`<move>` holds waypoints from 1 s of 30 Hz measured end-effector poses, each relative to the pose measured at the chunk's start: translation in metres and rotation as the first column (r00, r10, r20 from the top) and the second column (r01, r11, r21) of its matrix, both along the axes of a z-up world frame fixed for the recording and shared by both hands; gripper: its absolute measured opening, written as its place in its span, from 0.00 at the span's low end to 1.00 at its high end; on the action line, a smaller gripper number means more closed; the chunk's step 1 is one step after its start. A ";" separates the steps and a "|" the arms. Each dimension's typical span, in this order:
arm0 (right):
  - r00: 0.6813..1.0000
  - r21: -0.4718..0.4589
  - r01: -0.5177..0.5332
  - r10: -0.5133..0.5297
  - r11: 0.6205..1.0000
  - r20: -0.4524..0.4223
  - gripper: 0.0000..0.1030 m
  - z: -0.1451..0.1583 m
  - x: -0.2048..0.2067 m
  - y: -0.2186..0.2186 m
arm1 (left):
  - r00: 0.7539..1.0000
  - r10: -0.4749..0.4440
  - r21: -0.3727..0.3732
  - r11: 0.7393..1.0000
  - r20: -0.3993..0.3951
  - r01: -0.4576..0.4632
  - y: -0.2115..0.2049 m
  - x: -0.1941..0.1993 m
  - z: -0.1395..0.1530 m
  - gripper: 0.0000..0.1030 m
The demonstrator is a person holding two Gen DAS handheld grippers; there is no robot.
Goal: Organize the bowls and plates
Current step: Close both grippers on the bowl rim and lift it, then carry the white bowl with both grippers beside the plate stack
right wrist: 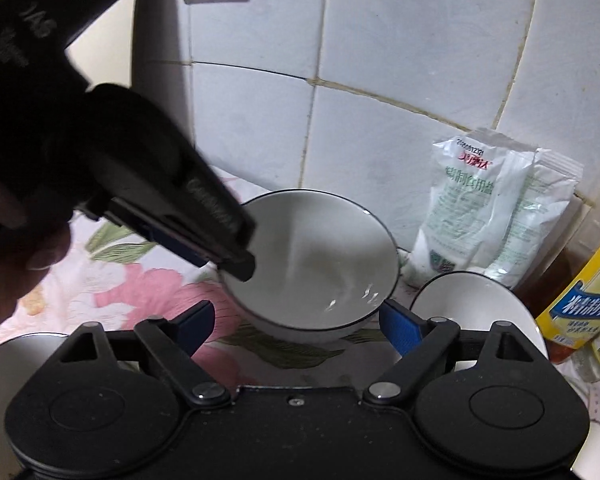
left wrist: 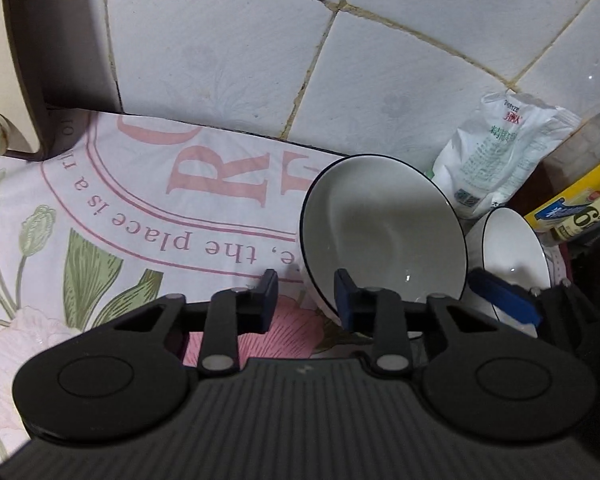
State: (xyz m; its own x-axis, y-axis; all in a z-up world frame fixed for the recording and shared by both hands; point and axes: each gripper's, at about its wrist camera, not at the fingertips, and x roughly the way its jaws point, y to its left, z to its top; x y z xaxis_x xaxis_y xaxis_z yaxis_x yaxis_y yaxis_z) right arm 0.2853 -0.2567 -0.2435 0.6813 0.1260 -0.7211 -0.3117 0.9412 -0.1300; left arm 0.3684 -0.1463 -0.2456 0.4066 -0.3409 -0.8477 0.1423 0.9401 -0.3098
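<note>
The left gripper (left wrist: 306, 300) straddles the near-left rim of the bowl (left wrist: 380, 232), which tips on the flowered cloth (left wrist: 100, 208); its pads bracket the wall, though contact is unclear. Rightward, the right gripper (right wrist: 296, 320) stands spread just short of that bowl, a second bowl (right wrist: 472, 308) beside it.

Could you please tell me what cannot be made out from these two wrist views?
1. Left wrist view: whether the left hand-held gripper presses the bowl rim; its fingers cover the contact.
2. Right wrist view: most of the second bowl, behind the right hand-held gripper.
3. Right wrist view: the yellow-labelled bottle, cut off by the right edge.
4. Right wrist view: a grey round thing, too hidden to identify.
</note>
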 end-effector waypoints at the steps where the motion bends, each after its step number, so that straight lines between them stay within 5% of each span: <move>1: 1.000 -0.005 0.001 -0.001 1.000 -0.002 0.89 -0.001 0.002 -0.001 | 1.000 -0.004 -0.003 1.000 0.003 0.004 0.000 0.000 0.000 0.24; 3: 1.000 -0.019 -0.005 0.005 1.000 -0.003 0.90 -0.002 0.006 0.001 | 1.000 -0.014 -0.010 1.000 0.008 0.014 -0.001 0.000 0.000 0.17; 18: 0.998 -0.032 -0.011 0.010 0.999 -0.056 0.97 -0.013 0.026 0.006 | 0.999 -0.019 0.021 1.000 0.033 0.018 -0.001 -0.006 0.000 0.14; 30: 0.998 -0.024 -0.055 0.054 0.998 -0.011 0.98 0.016 -0.023 0.029 | 0.999 -0.001 0.030 1.000 0.047 -0.001 0.032 -0.051 0.036 0.14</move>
State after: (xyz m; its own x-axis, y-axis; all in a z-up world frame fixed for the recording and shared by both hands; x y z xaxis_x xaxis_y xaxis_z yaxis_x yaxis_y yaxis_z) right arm 0.2625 -0.2274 -0.2270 0.6668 0.1452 -0.7310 -0.3640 0.9194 -0.1493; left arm 0.3177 -0.1139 -0.2098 0.4459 -0.3157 -0.8376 0.1559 0.9488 -0.2746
